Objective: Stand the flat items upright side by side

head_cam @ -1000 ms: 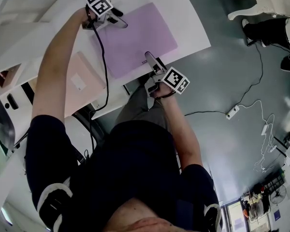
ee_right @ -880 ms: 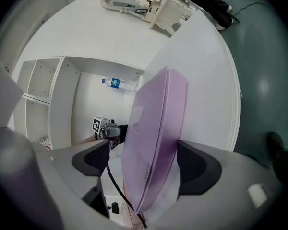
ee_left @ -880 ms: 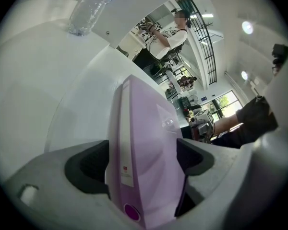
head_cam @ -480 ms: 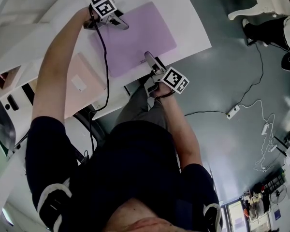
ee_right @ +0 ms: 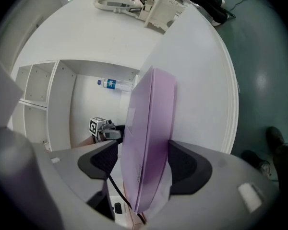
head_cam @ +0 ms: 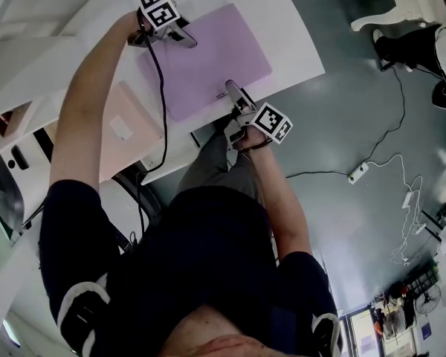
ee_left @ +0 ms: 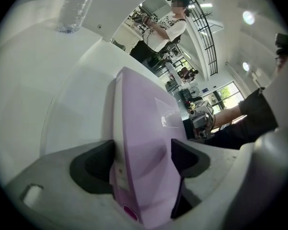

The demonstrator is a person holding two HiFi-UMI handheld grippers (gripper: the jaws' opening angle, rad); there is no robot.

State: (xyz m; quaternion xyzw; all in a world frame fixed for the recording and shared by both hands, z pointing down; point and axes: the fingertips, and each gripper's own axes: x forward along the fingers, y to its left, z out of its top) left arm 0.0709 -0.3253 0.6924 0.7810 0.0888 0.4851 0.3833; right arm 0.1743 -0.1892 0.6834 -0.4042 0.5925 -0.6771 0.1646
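A flat purple folder [head_cam: 208, 58] lies on the white table [head_cam: 293, 28]. My left gripper [head_cam: 184, 39] is at its far left corner, and the folder [ee_left: 139, 123] runs between the jaws with both pads against it. My right gripper [head_cam: 231, 90] is at the near edge. There too the folder [ee_right: 151, 114] stands edge-on between the pads, which touch both sides. Both grippers' jaws have just been closing on the folder. In the gripper views the left gripper [ee_left: 141, 152] and the right gripper [ee_right: 143, 159] face each other along the folder.
A pale pink flat item [head_cam: 123, 129] lies on a lower surface to the left. A water bottle [ee_right: 113, 84] lies near white shelving [ee_right: 43, 99]. The rounded table edge [ee_right: 233, 104] drops to a grey floor with a power strip [head_cam: 357, 172]. Another person [ee_left: 163, 23] stands in the distance.
The left gripper has shifted slightly right at the folder's corner. The right gripper has edged a little further onto the near edge. The folder has stayed flat.
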